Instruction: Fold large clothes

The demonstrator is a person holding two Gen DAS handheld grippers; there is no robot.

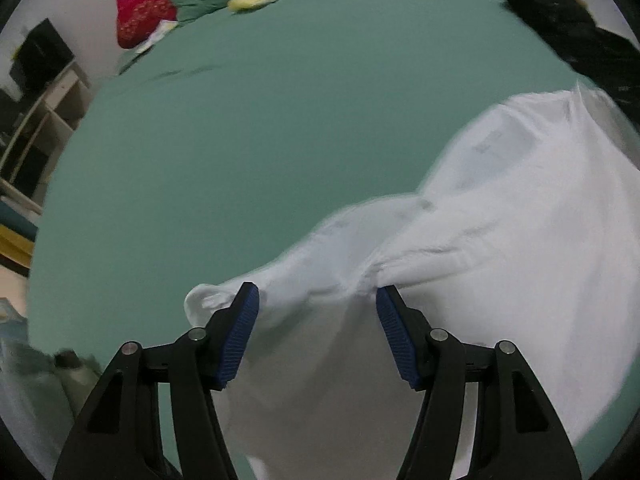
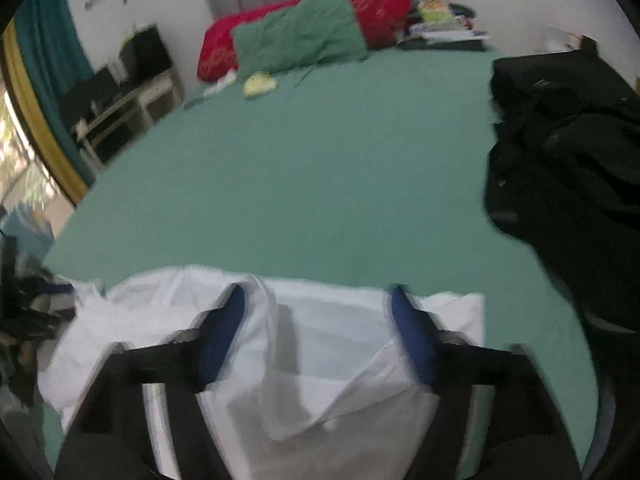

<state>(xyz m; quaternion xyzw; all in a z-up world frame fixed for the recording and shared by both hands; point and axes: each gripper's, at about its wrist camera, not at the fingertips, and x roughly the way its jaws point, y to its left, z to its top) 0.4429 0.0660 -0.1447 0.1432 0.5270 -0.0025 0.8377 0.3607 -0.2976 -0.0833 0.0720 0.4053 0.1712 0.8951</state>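
Nearest the left wrist camera, the left gripper [image 1: 318,300] has its blue-padded fingers [image 1: 240,336] spread wide, with nothing pinched between them; white cloth lies in the gap and under both tips. That cloth is the white garment [image 1: 500,220], spread on the green bed sheet [image 1: 260,128] at the near edge of the bed. In this view its long axis runs from the lower left, where a narrow rounded end pokes out just beside the left finger, up toward the upper right, where the cloth widens into a broad panel; creases gather close to the right finger. The right wrist view is blurred by motion. There the right gripper [image 2: 316,300] also stands with its fingers apart, and the white garment [image 2: 340,320] fills the space between and below them, with a raised fold running up the middle; whether any cloth is caught on a pad cannot be told. Here the garment stretches crosswise, left to right, along the near edge of the green bed sheet [image 2: 320,168]. Farther out, a dark pile of clothes [image 2: 568,152] sits on the right side of the bed, apart from the white cloth. At the far end lie a green pillow [image 2: 304,36], a red pillow [image 2: 376,8] behind it, and a small yellow item [image 2: 260,85] on the sheet in front of them. A shelf unit [image 2: 120,96] stands off the bed at the left.
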